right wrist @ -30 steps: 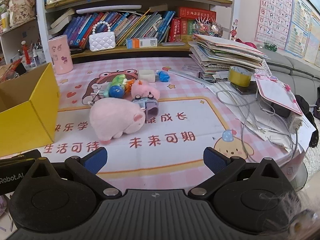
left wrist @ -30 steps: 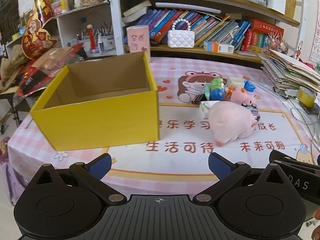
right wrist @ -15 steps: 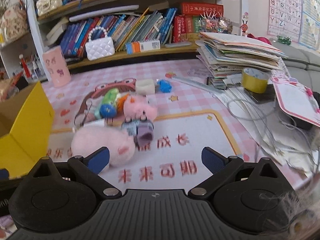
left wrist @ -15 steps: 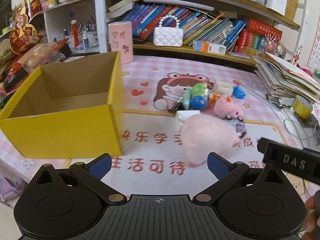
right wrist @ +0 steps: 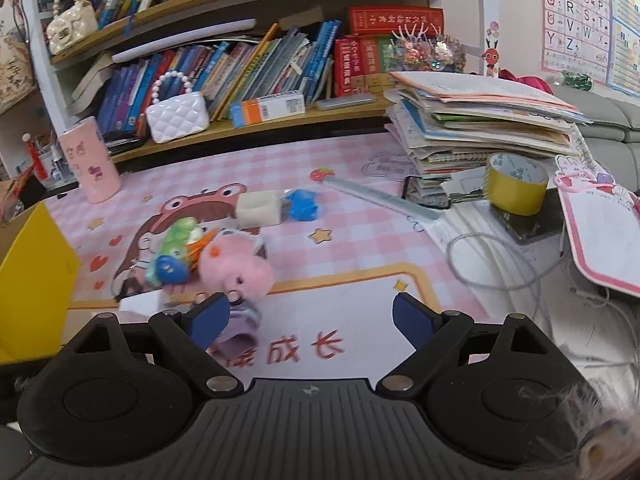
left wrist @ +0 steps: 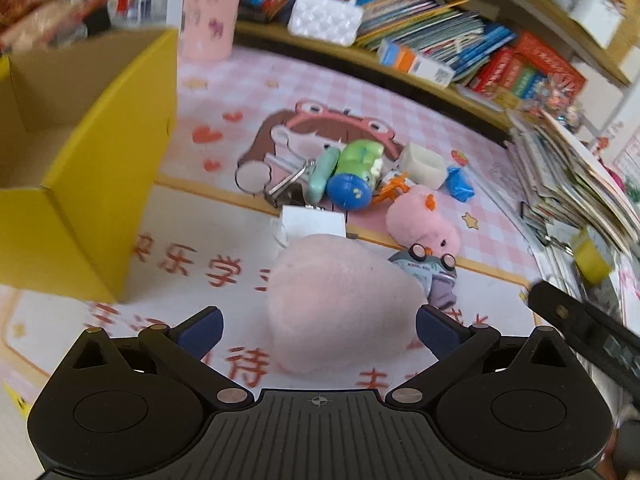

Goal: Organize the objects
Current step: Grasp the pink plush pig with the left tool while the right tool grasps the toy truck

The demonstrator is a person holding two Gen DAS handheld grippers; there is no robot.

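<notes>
My left gripper [left wrist: 319, 322], jaws wide, straddles the big pale-pink plush toy [left wrist: 340, 304]; its soft bulk may squash and slip, nudging the small grey toy car [left wrist: 428, 270] beside it.

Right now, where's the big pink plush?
In the left wrist view, the big pink plush lies on the mat between the open left gripper fingers, right of the yellow box.

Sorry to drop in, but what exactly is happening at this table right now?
A person is tidying toys with two handheld grippers. The left gripper is open, its fingers on either side of the big pink plush without closing on it. The right gripper is open too, near the small pink plush, holding nothing. The yellow box sits open to the left.
</notes>
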